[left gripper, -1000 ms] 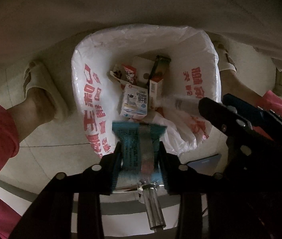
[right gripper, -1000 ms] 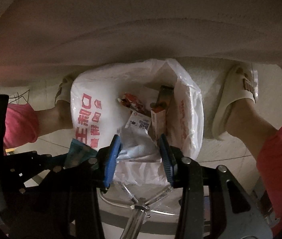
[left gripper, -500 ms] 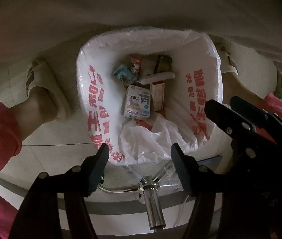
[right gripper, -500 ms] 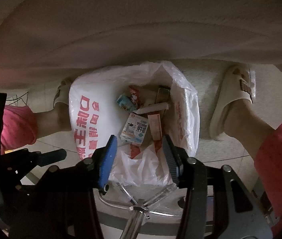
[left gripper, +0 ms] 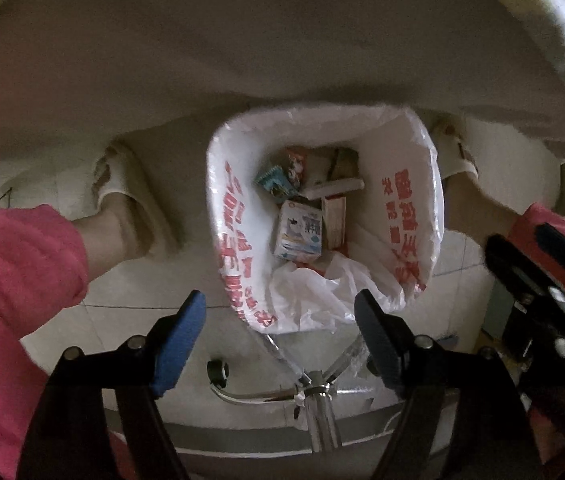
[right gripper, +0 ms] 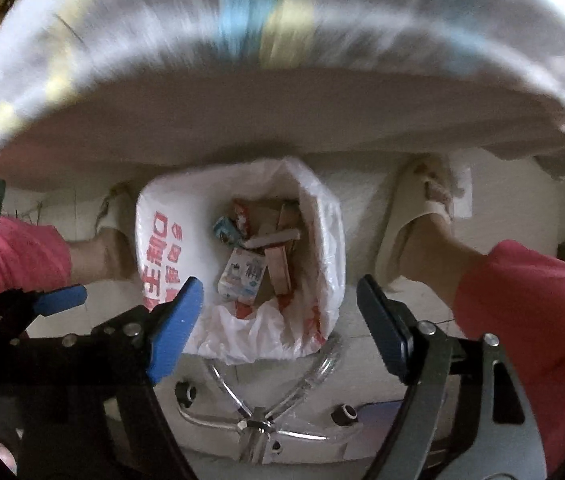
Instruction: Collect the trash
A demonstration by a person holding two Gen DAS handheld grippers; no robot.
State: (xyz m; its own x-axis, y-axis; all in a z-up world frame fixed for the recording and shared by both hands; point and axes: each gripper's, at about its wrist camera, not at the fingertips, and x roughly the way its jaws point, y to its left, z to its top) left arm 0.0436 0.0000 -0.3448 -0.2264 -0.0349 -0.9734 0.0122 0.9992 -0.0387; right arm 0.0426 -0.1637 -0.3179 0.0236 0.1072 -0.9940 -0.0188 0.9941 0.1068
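Several light, crushable cartons and wrappers, among them a white-and-blue milk carton and a teal snack packet, lay in the white red-printed plastic bin liner on the floor; best pinched across flat faces. Left gripper and right gripper jaws, just opened, stood wide and empty.

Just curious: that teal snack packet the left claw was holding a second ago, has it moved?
Yes. The teal packet dropped into the lined bin, beside the milk carton.

Glossy plastic bin bag, chrome chair base.
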